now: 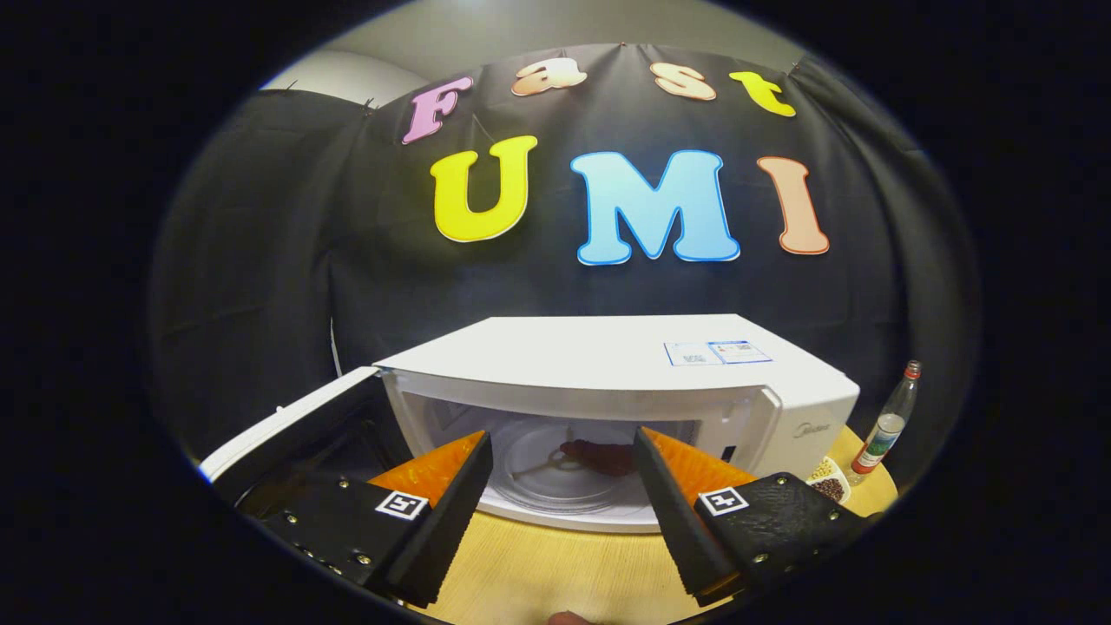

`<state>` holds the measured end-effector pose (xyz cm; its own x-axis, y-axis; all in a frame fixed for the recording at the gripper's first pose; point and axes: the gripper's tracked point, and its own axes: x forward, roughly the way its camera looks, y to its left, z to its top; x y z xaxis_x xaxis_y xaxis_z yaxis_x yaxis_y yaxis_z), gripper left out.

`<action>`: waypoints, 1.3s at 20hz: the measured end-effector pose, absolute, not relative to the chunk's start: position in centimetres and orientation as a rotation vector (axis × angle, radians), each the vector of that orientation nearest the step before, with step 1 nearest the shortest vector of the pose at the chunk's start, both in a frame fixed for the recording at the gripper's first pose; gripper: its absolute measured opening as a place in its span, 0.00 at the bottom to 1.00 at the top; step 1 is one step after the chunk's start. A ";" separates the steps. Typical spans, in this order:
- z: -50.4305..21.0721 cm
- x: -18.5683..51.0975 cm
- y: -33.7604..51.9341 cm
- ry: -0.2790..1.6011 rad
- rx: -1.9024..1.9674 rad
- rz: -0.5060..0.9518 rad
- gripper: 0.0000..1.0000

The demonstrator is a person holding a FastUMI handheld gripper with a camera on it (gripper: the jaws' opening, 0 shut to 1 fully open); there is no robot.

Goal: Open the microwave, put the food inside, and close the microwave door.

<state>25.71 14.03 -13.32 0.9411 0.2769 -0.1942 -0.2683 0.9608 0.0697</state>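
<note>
In the lower middle of the frame the gripper [562,451] holds its fingers wide apart with nothing between them, hovering over the wooden bench [555,569] in front of the white microwave [608,365]. The microwave door [286,430] hangs open at lower left, and the dark reddish food [599,456] lies on the glass turntable [547,482] inside. At lower right, beside the microwave, stand a bottle [890,421] and a small dish of beans [829,482].

One microwave [625,373], its one door [295,425] open, with one food item [599,456] inside. One bottle [887,421] and one bowl [829,482] at the table's [538,564] right edge.
</note>
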 end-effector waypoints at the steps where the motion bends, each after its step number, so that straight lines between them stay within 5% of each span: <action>1: -12.4 24.3 13.9 0.192 0.053 0.283 0.98; 15: -5.2 5.5 22.1 0.129 0.134 0.569 0.98; 26: -8.6 -4.5 32.3 0.203 0.116 0.822 0.95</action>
<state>-4.54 32.32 -8.60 0.6630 0.7365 -0.1342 -0.7142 0.6760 0.1813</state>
